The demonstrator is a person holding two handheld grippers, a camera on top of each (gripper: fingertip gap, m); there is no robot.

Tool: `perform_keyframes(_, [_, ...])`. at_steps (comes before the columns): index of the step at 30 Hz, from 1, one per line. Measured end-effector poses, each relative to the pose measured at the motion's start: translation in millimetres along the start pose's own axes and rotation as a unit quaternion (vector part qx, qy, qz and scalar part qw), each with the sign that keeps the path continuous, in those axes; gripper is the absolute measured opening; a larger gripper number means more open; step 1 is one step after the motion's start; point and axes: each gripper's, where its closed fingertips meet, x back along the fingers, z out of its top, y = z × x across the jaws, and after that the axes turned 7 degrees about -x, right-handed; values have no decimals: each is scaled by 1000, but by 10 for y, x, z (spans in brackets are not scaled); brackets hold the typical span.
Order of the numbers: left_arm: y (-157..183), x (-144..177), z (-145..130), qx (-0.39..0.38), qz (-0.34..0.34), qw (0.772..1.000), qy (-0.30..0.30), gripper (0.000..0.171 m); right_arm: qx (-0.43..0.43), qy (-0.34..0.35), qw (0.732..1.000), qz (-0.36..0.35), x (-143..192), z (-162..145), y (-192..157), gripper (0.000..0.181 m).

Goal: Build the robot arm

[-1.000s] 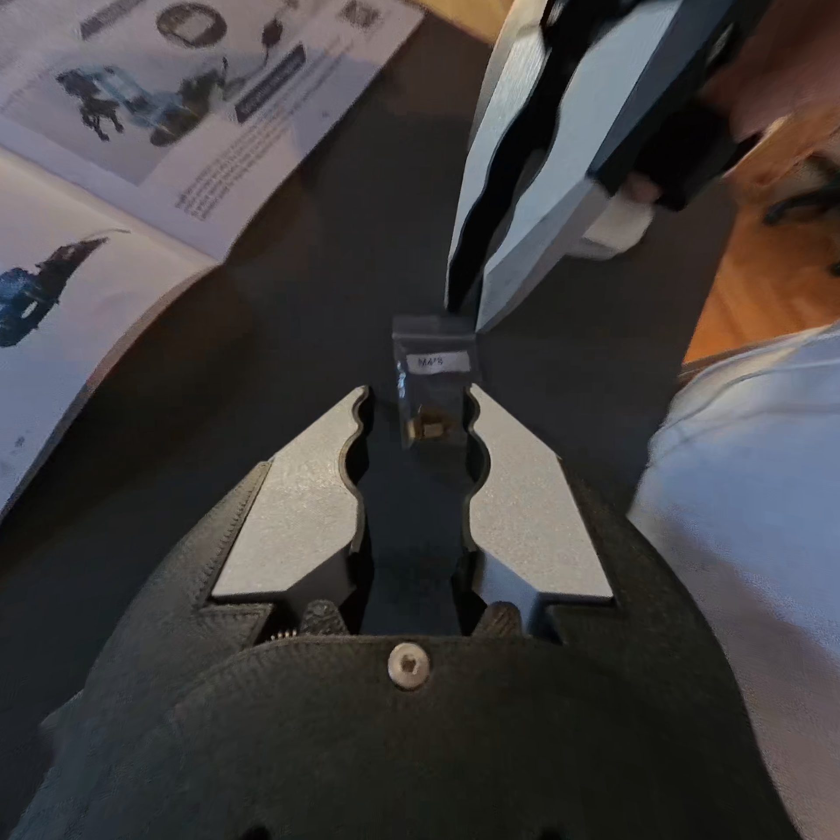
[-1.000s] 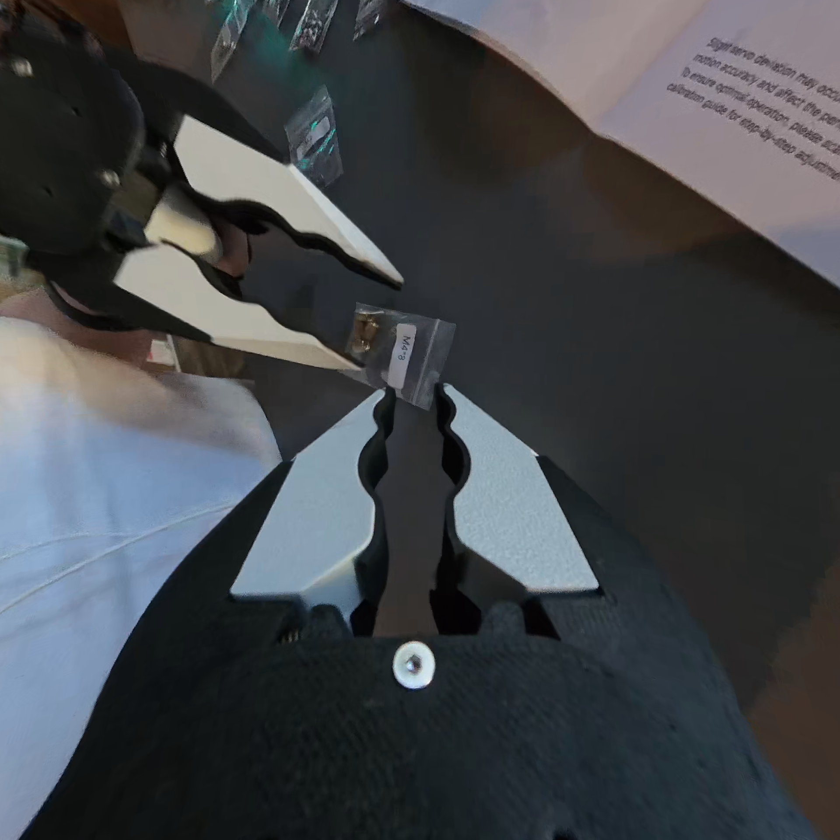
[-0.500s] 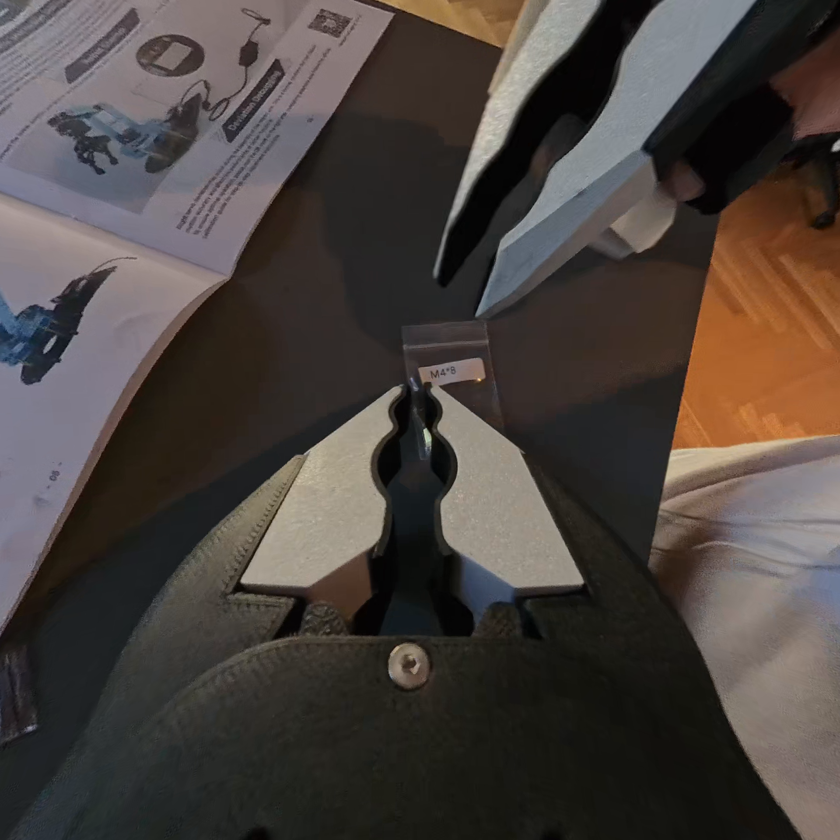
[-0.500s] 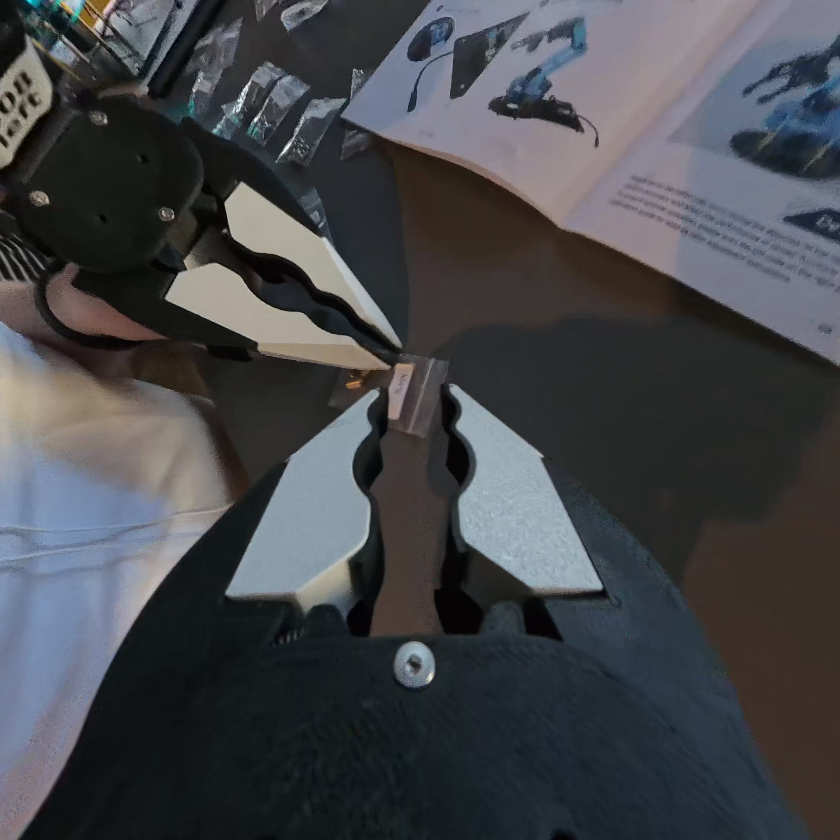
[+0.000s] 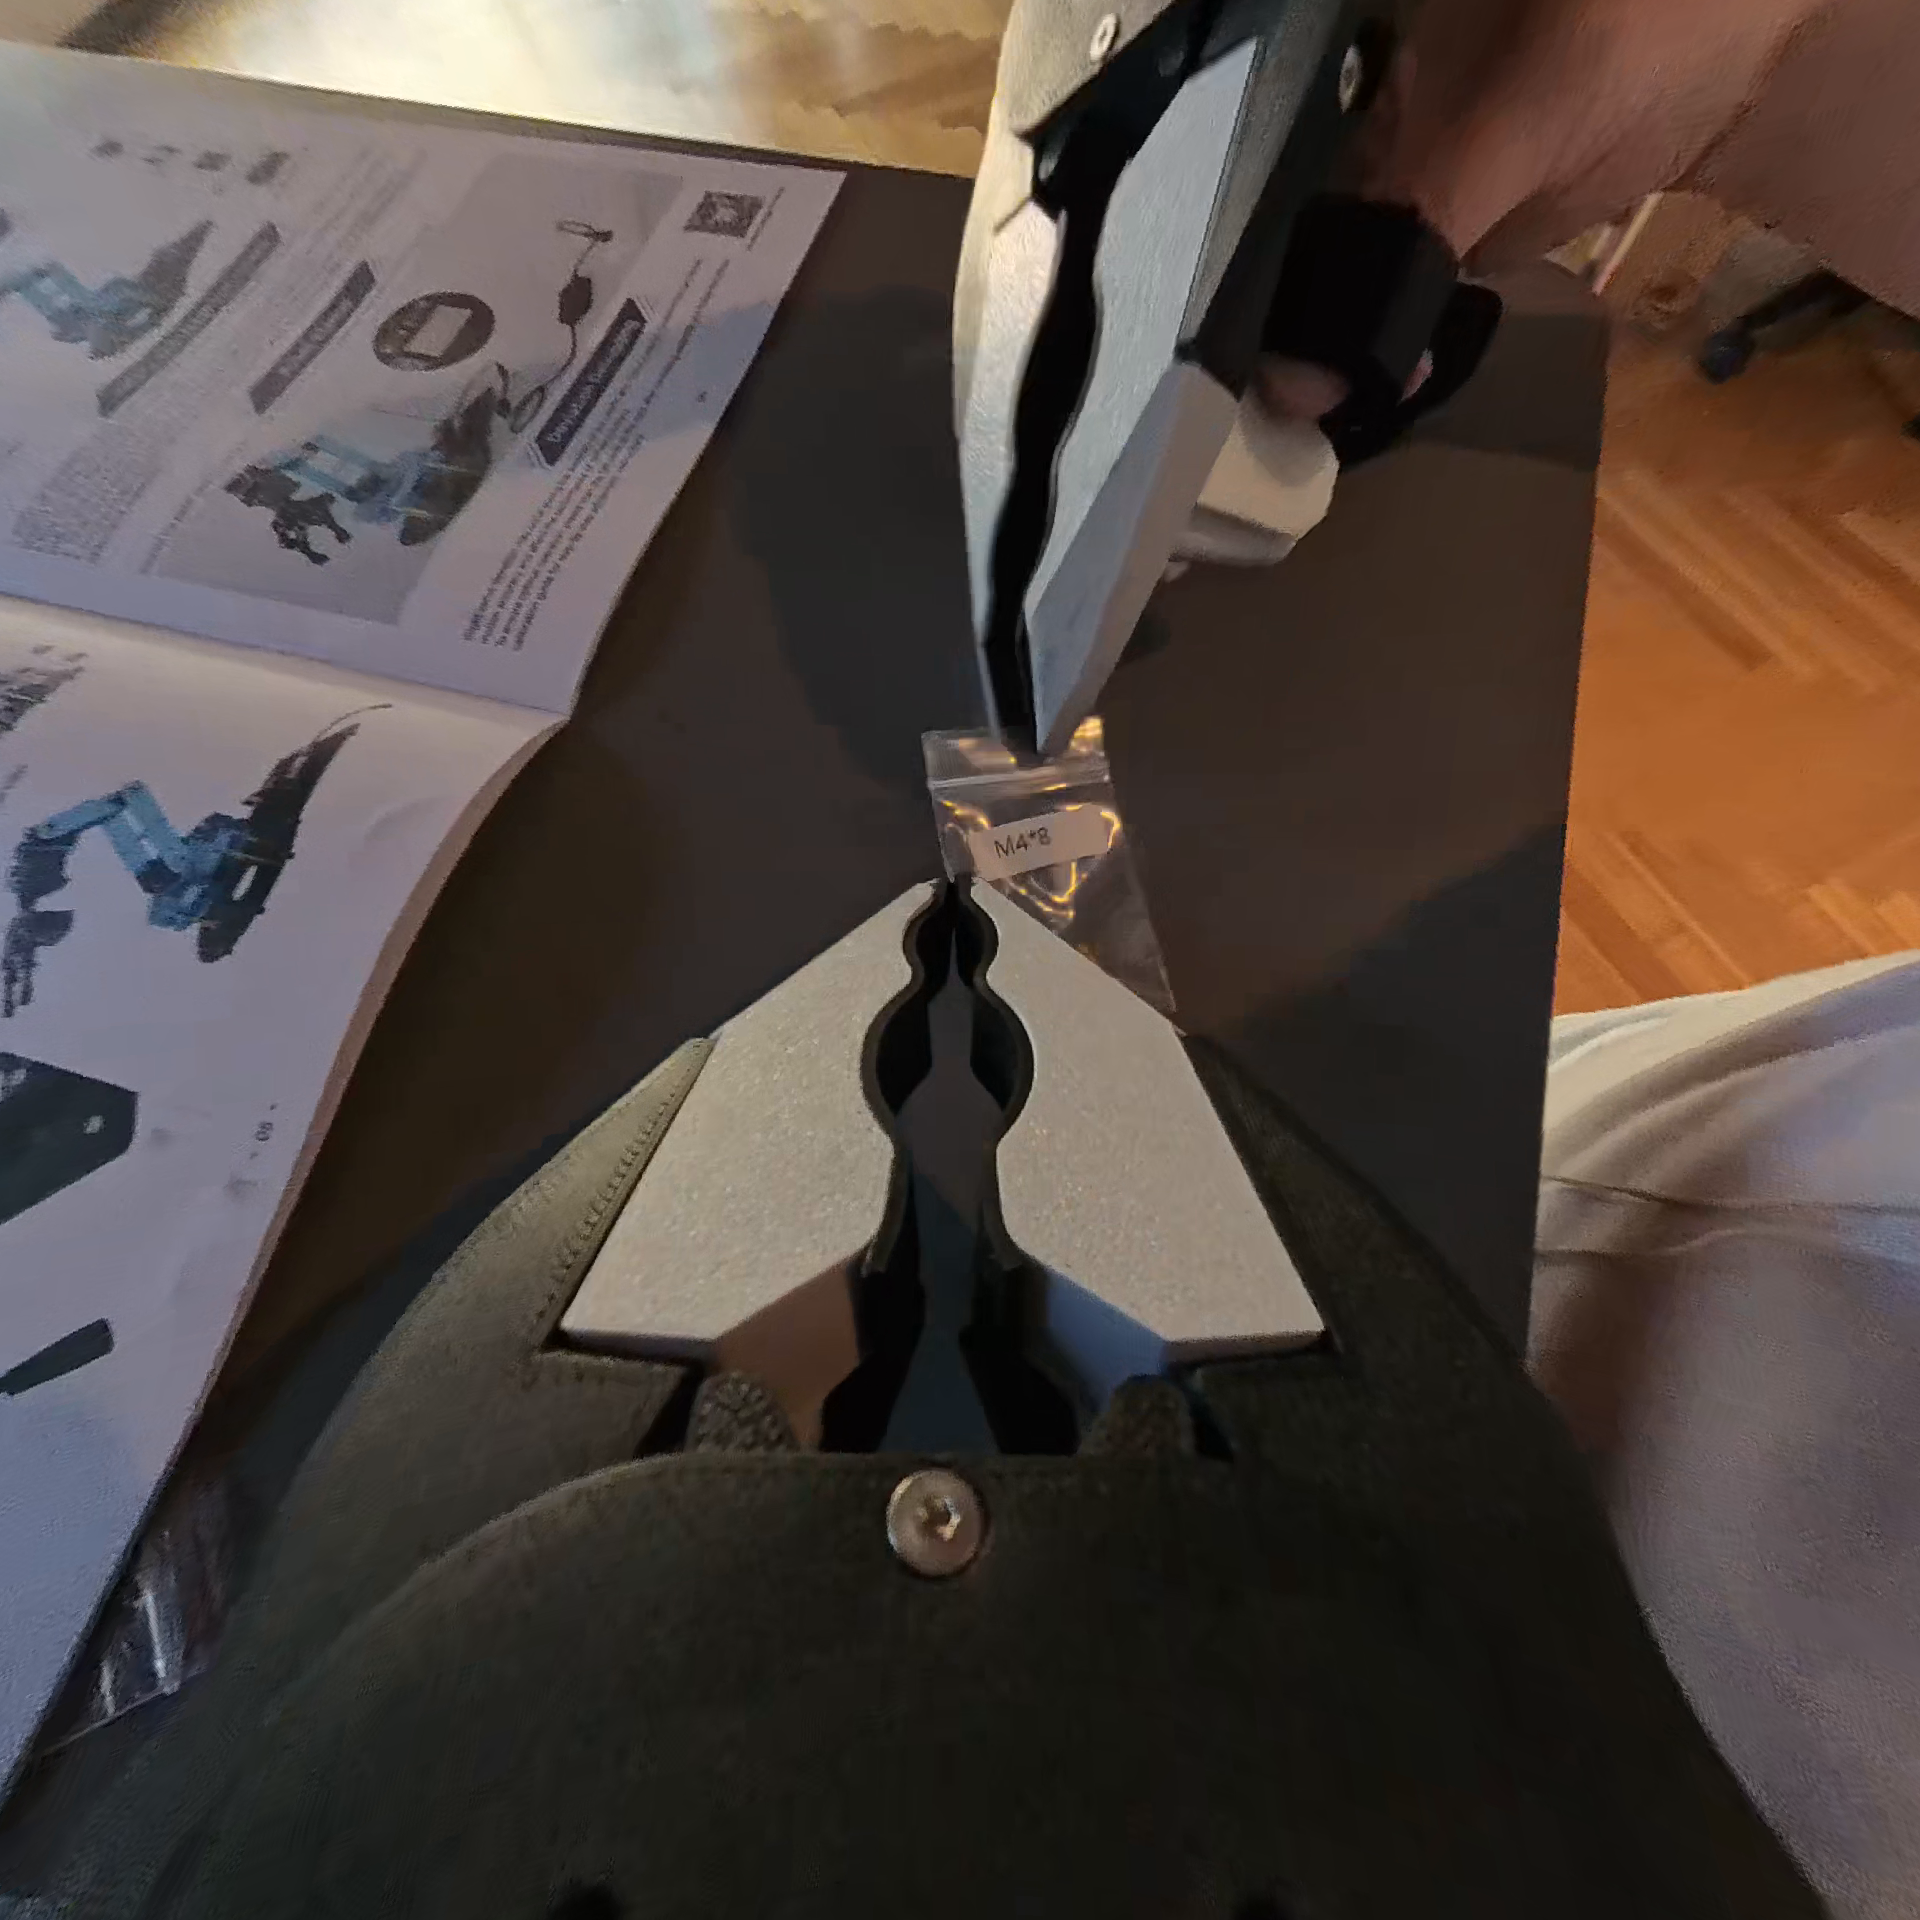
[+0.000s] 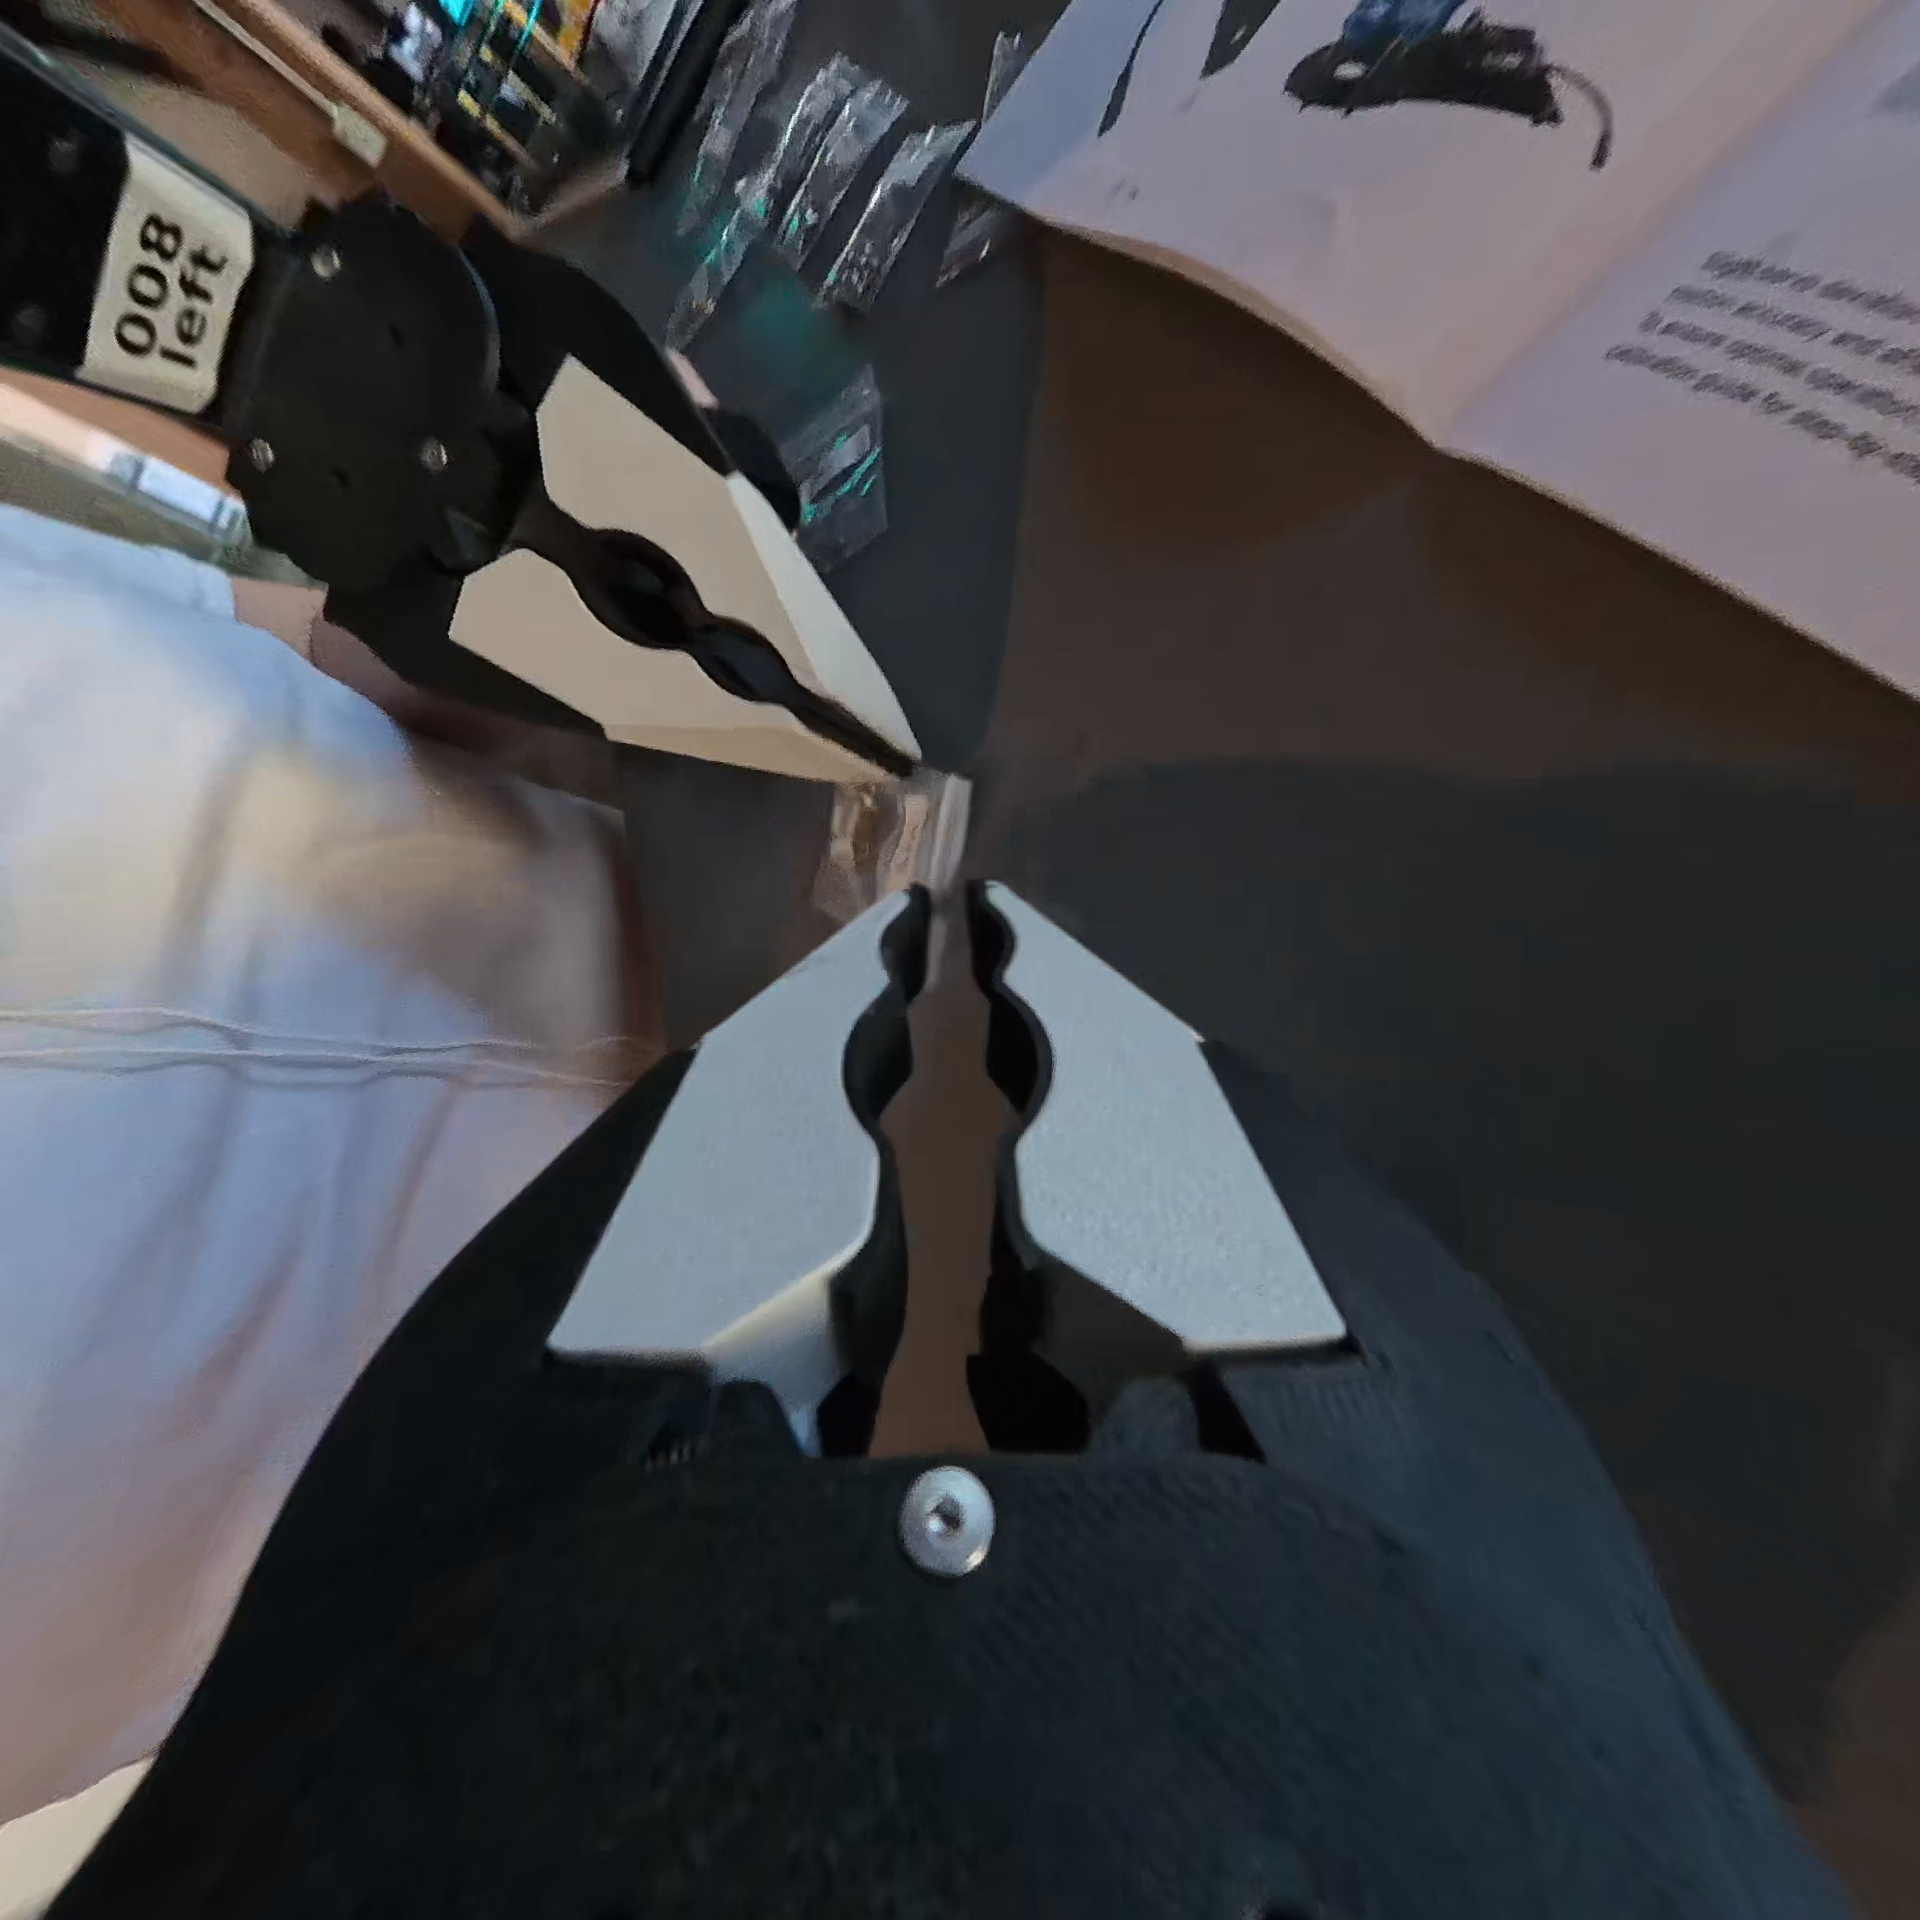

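**Inspector:** Table (image 5: 1351,831), dark and matte, lies under both tongs. Beyond its far edge, right of the left tongs, is wooden floor (image 5: 1745,675).

**Clerk:** Next in size?

**Inspector:** An open booklet (image 5: 312,520) with printed pictures, lying flat on the table to the left of the left tongs; from the right tongs' camera it sits ahead and to the right. A person's pale sleeve (image 5: 1714,1299) lies close on the right of the left tongs.

**Clerk:** The tongs themselves?

**Inspector:** Left tongs (image 5: 954,891): jaws closed, tips pinching the lower edge of a small clear bag (image 5: 1023,821). Right tongs (image 6: 943,896): jaws nearly together on the bag's top strip. In the left camera's view they come down from above, tips on that strip. A hand (image 5: 1621,114) holds them.

**Clerk:** Where is the bag?

**Inspector:** Held between the two pairs of tips, clear of the table as far as I can tell. It carries a white label. Its contents cannot be made out.

**Clerk:** Anything smaller?

**Inspector:** Several small clear packets (image 6: 831,187) on the table, well ahead of the right tongs, beyond the left tongs; blurred.
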Motion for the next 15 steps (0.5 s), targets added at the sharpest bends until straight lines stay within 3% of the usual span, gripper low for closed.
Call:
perform_keyframes(4, [-89,35,47,20,24,999,17,0,-8,-5,1000,25,8,64,-29,0])
perform_keyframes(7, [-208,177,128,107,47,993,33,13,58,49,997,-7,94,300,-142,0])
perform_keyframes(10, [-232,440,375,189,64,974,108,0,173,74,979,-79,183,428,-266,0])
perform_keyframes(13, [-194,507,571,266,52,944,190,3,247,87,958,-113,175,475,-373,0])
perform_keyframes(15, [-232,442,542,299,63,929,210,10,272,99,950,-117,127,496,-429,0])
